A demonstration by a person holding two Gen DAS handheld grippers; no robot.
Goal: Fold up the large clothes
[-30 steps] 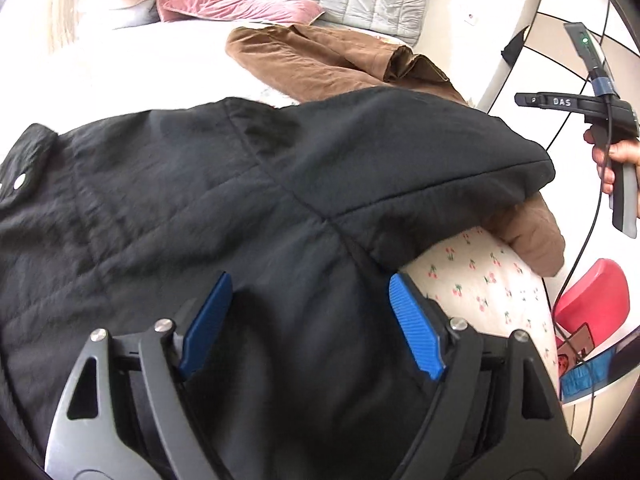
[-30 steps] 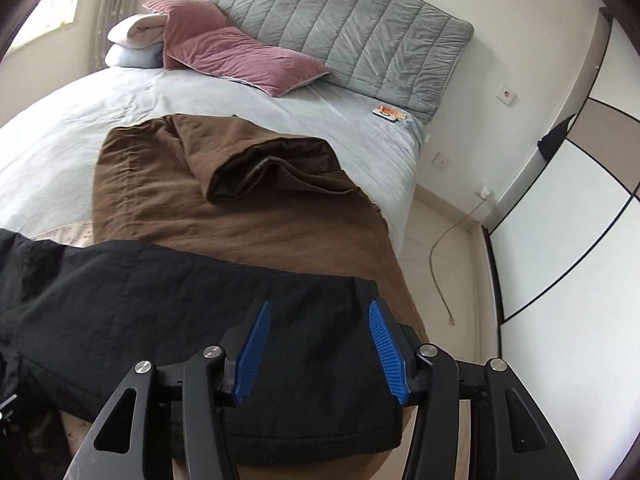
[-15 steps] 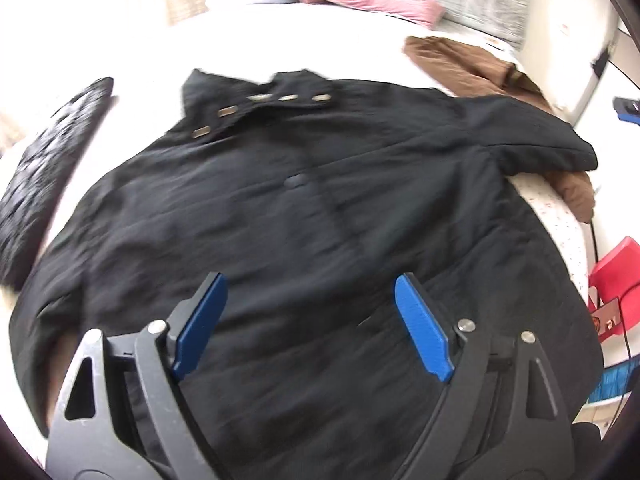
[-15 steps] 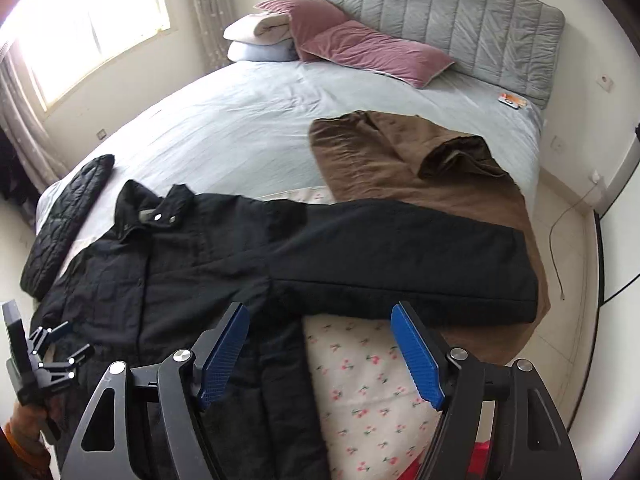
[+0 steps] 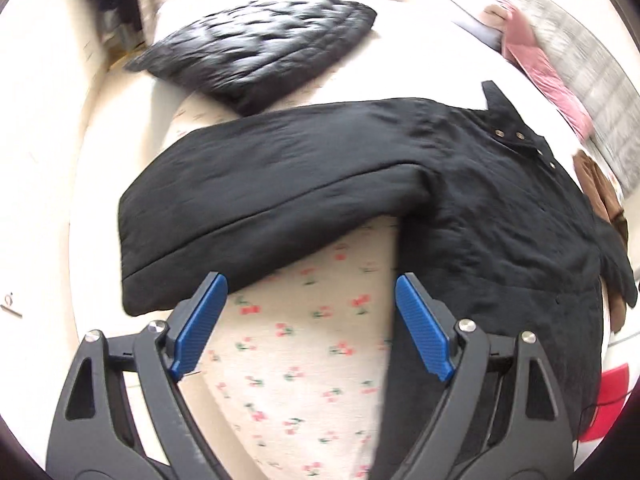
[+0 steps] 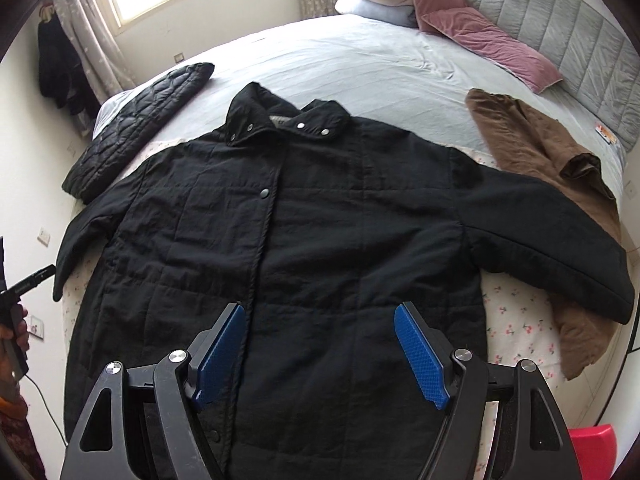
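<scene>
A large black coat (image 6: pixel 320 220) lies flat and face up on the bed, collar at the far end, both sleeves spread out. My right gripper (image 6: pixel 320 344) hovers open over the coat's lower front, with nothing between its blue pads. In the left wrist view one sleeve (image 5: pixel 260 184) stretches across the frame from the coat's body (image 5: pixel 500 220). My left gripper (image 5: pixel 312 312) stands open just in front of that sleeve's cuff, over the cherry-print sheet (image 5: pixel 304 360). A person's hand (image 6: pixel 14 332) with the left tool shows at the right wrist view's left edge.
A black quilted jacket (image 6: pixel 140 120) lies beyond the coat's left sleeve at the bed's corner. A brown garment (image 6: pixel 560 160) lies under and beyond the right sleeve. Pink pillows (image 6: pixel 480 28) rest against the grey headboard (image 6: pixel 560 32). A red stool (image 6: pixel 592 452) stands beside the bed.
Both views have swept leftward along the coat: the left one from the coat's body to the sleeve cuff, the right one from the right sleeve to the front. The right jaws widened.
</scene>
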